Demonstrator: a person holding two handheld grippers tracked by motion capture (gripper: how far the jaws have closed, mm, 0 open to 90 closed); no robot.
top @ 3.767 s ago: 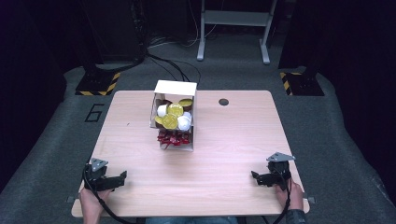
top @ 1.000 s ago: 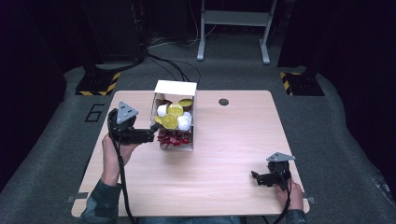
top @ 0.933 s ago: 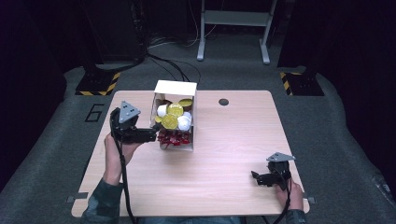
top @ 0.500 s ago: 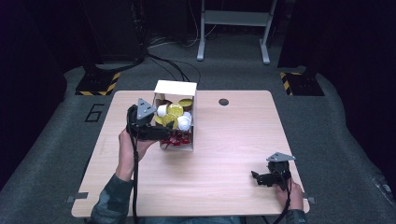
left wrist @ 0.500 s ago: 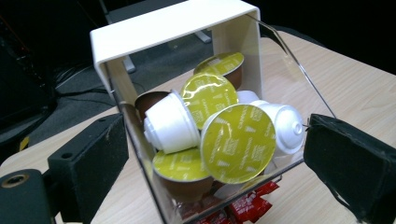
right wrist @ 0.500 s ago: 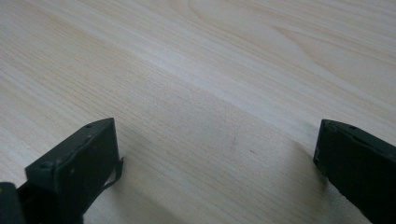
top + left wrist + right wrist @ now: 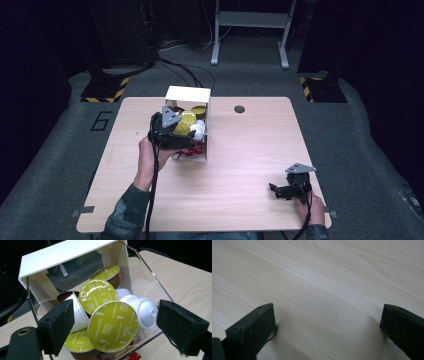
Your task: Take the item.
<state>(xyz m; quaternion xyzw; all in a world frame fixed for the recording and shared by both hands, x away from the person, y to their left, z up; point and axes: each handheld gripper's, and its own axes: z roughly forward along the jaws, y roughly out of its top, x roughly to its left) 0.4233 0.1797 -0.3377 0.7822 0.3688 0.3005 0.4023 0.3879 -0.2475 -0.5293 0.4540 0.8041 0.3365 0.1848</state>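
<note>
- Left gripper [image 7: 112,327], jaws spread wide, hovers at the box [image 7: 188,95] of coffee capsules [image 7: 113,326] mid-table.
- Right gripper [image 7: 274,189], jaws apart, rests near the table [image 7: 250,150] front edge.

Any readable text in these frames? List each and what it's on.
"CAPPUCCINO": front pod lid, along its rim.
"NESCAFÉ Dolce Gusto": same lid, small, barely legible.
"6": floor left of the table.
Other yellow lids: print too blurred.
Red packets in the box: unreadable.
</note>
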